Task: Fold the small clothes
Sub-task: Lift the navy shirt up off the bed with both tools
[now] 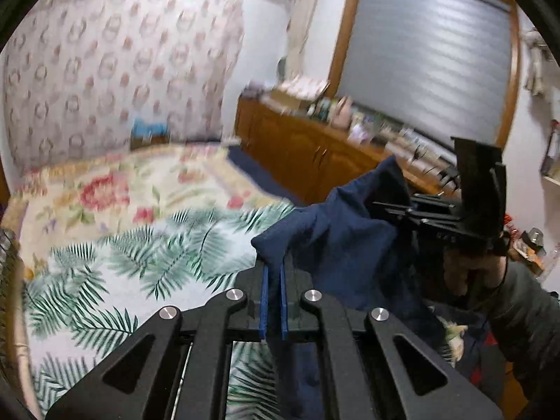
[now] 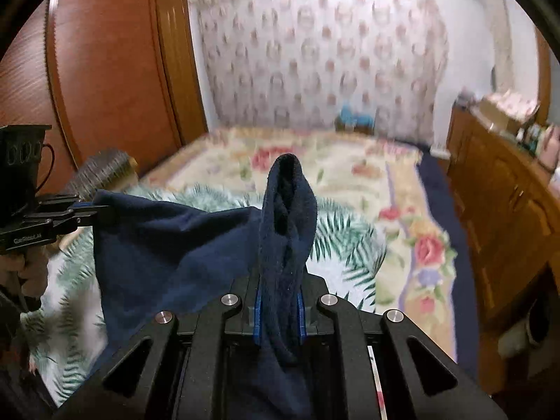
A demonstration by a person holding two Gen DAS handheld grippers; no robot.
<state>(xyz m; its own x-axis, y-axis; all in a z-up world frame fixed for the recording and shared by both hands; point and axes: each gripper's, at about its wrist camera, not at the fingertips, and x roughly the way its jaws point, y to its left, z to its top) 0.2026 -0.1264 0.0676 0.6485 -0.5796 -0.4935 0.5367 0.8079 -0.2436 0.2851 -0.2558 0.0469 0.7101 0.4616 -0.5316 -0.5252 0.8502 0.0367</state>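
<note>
Navy cloth (image 1: 336,231) lifted off the bed (image 1: 105,189), stretched between both grippers.

Left gripper (image 1: 274,269): jaws pressed nearly together, pinching one corner of the cloth; blue pads (image 1: 264,301) close and parallel, fabric bunched at the tips. From the right wrist view, same gripper (image 2: 91,210) at far left, clamped on the cloth edge, hand (image 2: 31,269) below on the grip.

Right gripper (image 2: 280,297): jaws narrowed onto a thick bunch of the cloth (image 2: 168,241), fold standing up past the tips in a rounded peak, more fabric hanging down between the fingers. From the left wrist view, right gripper (image 1: 392,210) at right, holding the opposite edge, hand (image 1: 469,273) under it, dark sleeve (image 1: 525,301) beyond.

Cloth sagging between the two holds, lower part draping down out of frame. Under it, palm-leaf print sheet (image 1: 105,280) over a floral bedspread (image 2: 350,175). Patterned headboard (image 1: 115,70) at the back, wooden cabinet (image 1: 308,154) with cluttered top along the side, window blind (image 1: 430,59) above it. Wooden wardrobe (image 2: 105,59) on the other side. Background blurred.
</note>
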